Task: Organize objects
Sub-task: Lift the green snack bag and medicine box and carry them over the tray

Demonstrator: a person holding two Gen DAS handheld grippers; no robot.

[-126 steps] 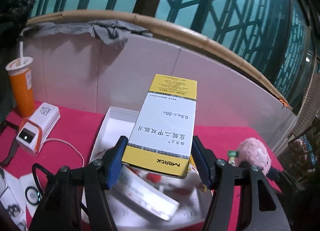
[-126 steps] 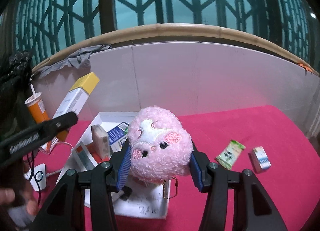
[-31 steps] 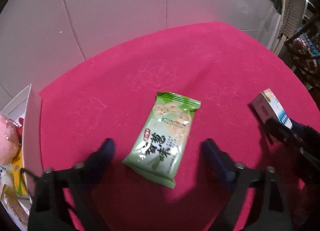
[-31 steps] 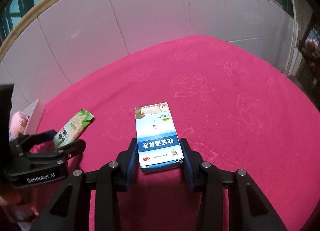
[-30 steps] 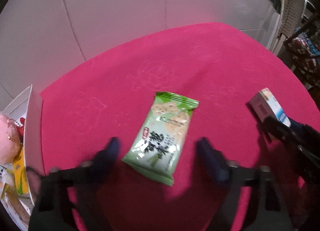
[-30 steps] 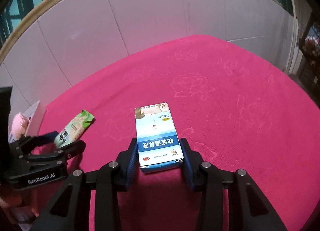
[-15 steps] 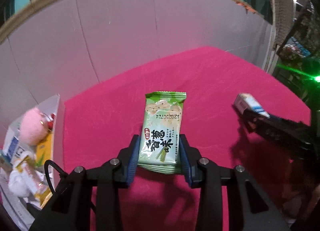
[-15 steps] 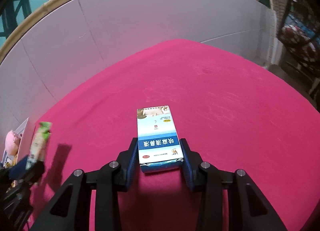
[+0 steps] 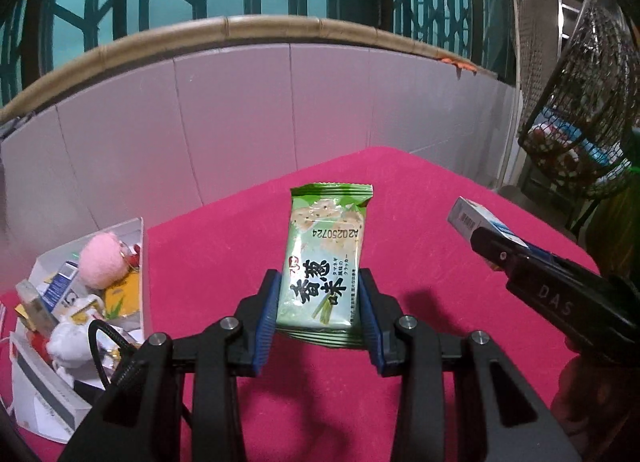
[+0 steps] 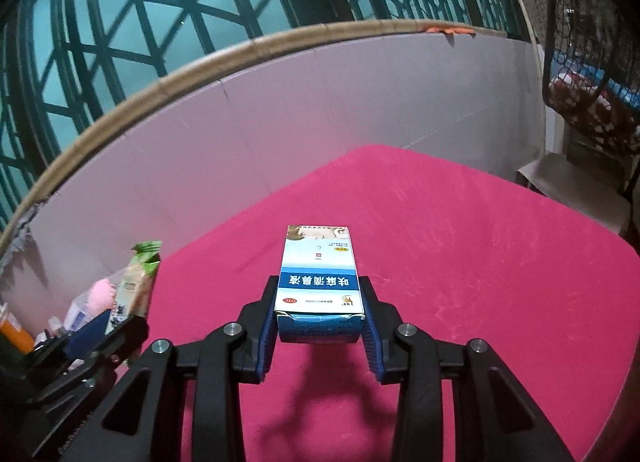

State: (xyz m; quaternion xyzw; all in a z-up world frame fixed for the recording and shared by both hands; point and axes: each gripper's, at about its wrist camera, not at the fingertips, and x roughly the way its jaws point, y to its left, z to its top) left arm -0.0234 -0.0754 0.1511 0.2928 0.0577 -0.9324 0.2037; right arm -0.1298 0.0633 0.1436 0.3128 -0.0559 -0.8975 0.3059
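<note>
- Left hand-held gripper closed tight on a flat green plastic snack packet, pinched low on both long sides so the packet stands up and stays put.
- Packet lifted off the pink cloth-covered desk, likely to carry over to the white cardboard box.
- Box sitting at the left edge of the desk, by the grey wall, already holding a fluffy pink plush toy and other small things.
- Right hand-held gripper squeezed shut on a small blue and white paper medicine box, held flat above the desk.
- Probably next: both things dropped into the white box, with room left beside the toy.
</note>
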